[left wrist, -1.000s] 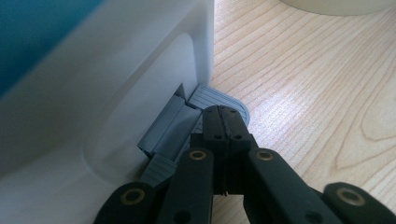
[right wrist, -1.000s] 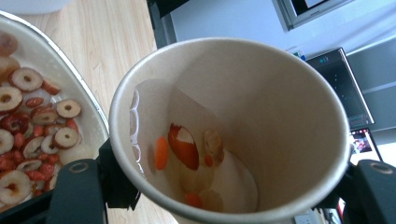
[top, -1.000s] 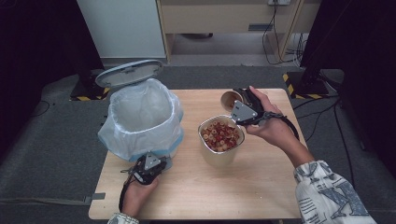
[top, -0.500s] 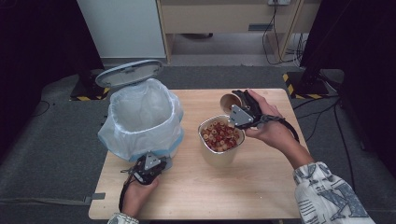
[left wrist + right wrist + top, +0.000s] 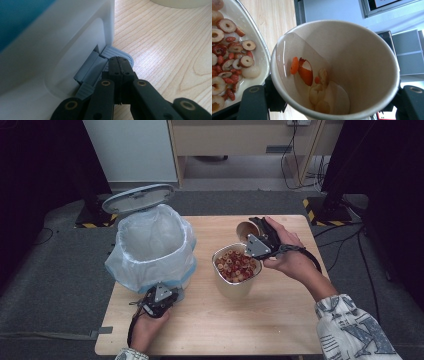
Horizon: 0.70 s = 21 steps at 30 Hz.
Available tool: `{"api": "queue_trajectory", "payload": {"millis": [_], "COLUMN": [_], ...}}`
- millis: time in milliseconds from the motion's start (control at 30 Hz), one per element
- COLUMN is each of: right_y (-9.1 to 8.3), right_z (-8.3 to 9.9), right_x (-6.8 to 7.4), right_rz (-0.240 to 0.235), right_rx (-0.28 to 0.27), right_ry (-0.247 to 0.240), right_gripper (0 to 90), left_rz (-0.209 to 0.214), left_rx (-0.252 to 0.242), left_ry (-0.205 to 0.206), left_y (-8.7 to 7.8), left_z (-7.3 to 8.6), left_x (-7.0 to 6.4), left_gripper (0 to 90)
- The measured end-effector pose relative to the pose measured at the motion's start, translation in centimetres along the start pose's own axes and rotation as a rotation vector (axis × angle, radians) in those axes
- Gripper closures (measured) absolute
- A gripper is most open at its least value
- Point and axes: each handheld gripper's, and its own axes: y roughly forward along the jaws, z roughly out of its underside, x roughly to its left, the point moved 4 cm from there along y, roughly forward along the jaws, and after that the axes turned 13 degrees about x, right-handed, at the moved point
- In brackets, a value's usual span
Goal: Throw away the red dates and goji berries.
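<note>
Paper cup [image 5: 334, 70] tilted beside the bowl [image 5: 237, 270], gripped across its body by the right gripper [image 5: 257, 237].
Bin [image 5: 152, 247], left of bowl: left gripper [image 5: 120, 68], jaws closed, presses its pedal [image 5: 117, 53]. Cup likely light, crushable, wet inside; hold mid-wall gently.

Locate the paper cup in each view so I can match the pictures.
High view: paper cup right of centre, clamped in the right gripper, behind the container of dried fruit.
Left gripper view: not in it.
Right gripper view: paper cup fills the centre, tilted.
Shared landmark: the container of dried fruit, at its left there.
</note>
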Motion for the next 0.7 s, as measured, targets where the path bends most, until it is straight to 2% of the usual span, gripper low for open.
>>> {"api": "queue_trajectory", "payload": {"millis": [367, 700], "right_y": [-0.4, -1.1], "right_z": [0.0, -0.2], "right_x": [-0.4, -1.6], "right_rz": [0.01, 0.038], "right_rx": [0.004, 0.008], "right_ry": [-0.012, -0.033], "right_gripper": [28.8, 28.8], "left_rz": [-0.001, -0.002], "left_rx": [0.001, 0.0], "left_ry": [0.001, -0.001], "left_y": [0.0, 0.0], "left_z": [0.0, 0.0], "left_x": [0.0, 0.0], "left_gripper": [89.6, 89.6]}}
